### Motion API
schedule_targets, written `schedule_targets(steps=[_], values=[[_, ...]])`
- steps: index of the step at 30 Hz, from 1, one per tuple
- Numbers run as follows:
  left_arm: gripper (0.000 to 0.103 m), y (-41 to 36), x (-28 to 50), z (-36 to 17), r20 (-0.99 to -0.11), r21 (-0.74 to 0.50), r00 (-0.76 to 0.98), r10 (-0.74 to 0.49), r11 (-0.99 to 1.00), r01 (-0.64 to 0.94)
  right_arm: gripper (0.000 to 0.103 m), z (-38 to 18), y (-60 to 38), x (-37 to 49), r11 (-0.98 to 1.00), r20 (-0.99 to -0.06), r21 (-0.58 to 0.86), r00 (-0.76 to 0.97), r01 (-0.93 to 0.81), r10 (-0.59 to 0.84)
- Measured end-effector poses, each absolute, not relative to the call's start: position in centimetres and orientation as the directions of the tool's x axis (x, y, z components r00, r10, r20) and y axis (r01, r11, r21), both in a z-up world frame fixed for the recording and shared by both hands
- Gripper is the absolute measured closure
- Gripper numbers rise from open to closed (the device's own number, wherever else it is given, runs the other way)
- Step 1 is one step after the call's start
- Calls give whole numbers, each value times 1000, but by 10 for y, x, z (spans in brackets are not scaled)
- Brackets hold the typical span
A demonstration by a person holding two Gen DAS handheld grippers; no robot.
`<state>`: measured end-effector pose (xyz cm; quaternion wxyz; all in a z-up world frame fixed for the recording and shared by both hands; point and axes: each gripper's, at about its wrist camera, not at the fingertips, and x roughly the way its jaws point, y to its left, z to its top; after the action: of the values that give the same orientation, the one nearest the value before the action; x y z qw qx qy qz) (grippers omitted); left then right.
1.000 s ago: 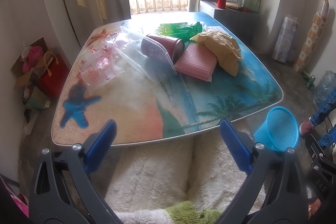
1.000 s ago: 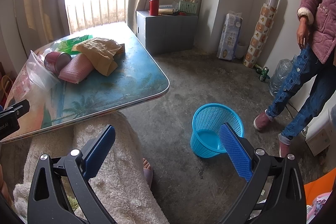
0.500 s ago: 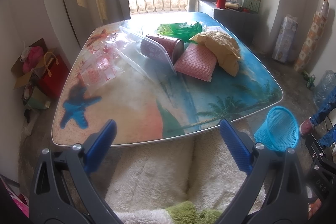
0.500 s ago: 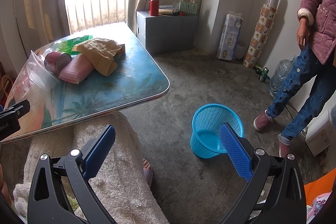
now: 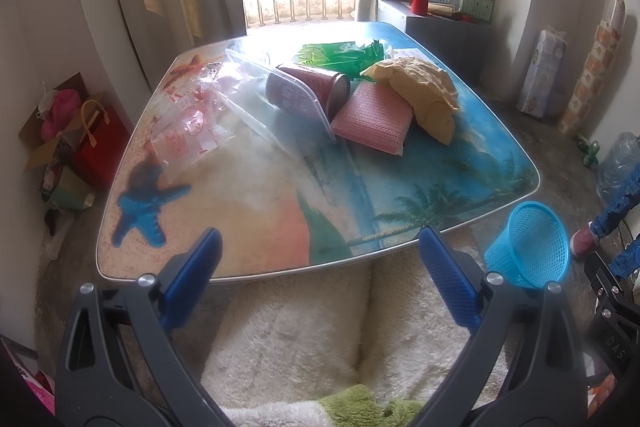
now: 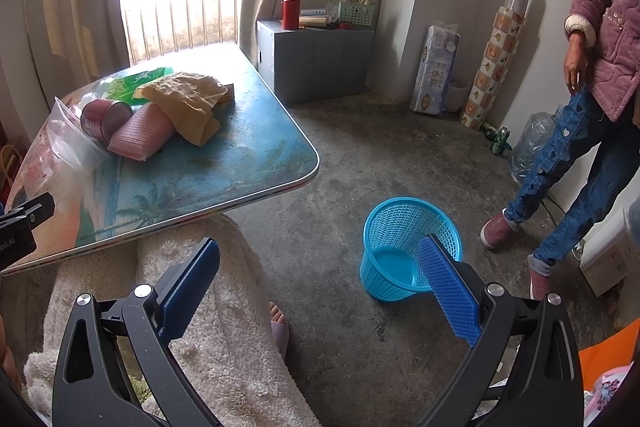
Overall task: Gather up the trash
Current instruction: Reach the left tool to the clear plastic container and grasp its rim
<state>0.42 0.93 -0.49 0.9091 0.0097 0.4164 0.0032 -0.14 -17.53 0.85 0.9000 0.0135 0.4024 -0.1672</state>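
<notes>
Bare concrete floor point(image 6: 360, 155) and a beach-print worktop point(image 5: 248, 211) set the scene, and nearest the lens a fluffy cream blanket point(image 5: 288, 339) covers the holder's lap. Left claw point(image 5: 320, 283) hangs over that blanket at the worktop's near edge, blue pads spread wide, gripping nothing. Right claw point(image 6: 320, 291) is just as wide apart and just as empty, poised above the floor with the blue mesh basket point(image 6: 404, 251) standing upright behind its right pad at about two o'clock. Moving up the worktop, the trash sits in one heap past the middle: clear plastic bags point(image 5: 224, 107) at eleven o'clock, a dark red can point(image 5: 312, 89) lying on its side and touching a pink sponge-like pad point(image 5: 372, 119), crumpled tan paper point(image 5: 424, 87) draped at one o'clock, green wrappers point(image 5: 340, 53) behind them at twelve. Off right, a person in a pink jacket point(image 6: 600, 39) stands by the wall. Farthest back, a red flask point(image 6: 290, 11) tops a grey cabinet point(image 6: 320, 59).
</notes>
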Motion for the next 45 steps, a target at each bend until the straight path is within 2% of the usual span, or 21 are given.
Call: schedule_targets(steps=[9,14,21,23,26,29,35,38,41,43,45], values=[[8,39,24,-8,-746,5,666,-3,1000,10,6,15,-156,19,951,-702,-118,653,285,-283],[8,69,39,-9,-736,12,677,-11,999,30,6,23,-125,43,973,-679,-80,703,216,-212],[8,132,59,-9,-679,2,734,11,1000,-12,6,28,-72,85,989,-645,-127,751,82,-145],[8,148,67,-7,-668,-24,744,-7,1000,-13,6,29,-59,95,992,-639,-117,762,41,-107],[8,168,81,-4,-654,-146,746,-128,988,42,6,28,-44,111,996,-650,-87,759,-27,-36],[8,177,96,2,-634,-232,750,-187,972,47,6,25,-35,125,996,-668,-42,744,-75,28],[8,155,147,15,-618,-239,762,-194,970,54,6,19,-32,141,996,-687,-9,724,-91,60],[8,137,172,16,-629,-212,756,-181,976,57,6,14,-40,148,997,-698,11,714,-70,58],[8,122,191,0,-697,-169,702,-144,985,34,6,10,-49,154,998,-706,31,706,-50,58],[8,120,194,-14,-738,-165,658,-146,986,33,6,7,-56,156,998,-710,43,701,-43,61],[8,126,186,-21,-739,-195,653,-162,981,23,6,4,-63,158,998,-710,49,702,-34,59]])
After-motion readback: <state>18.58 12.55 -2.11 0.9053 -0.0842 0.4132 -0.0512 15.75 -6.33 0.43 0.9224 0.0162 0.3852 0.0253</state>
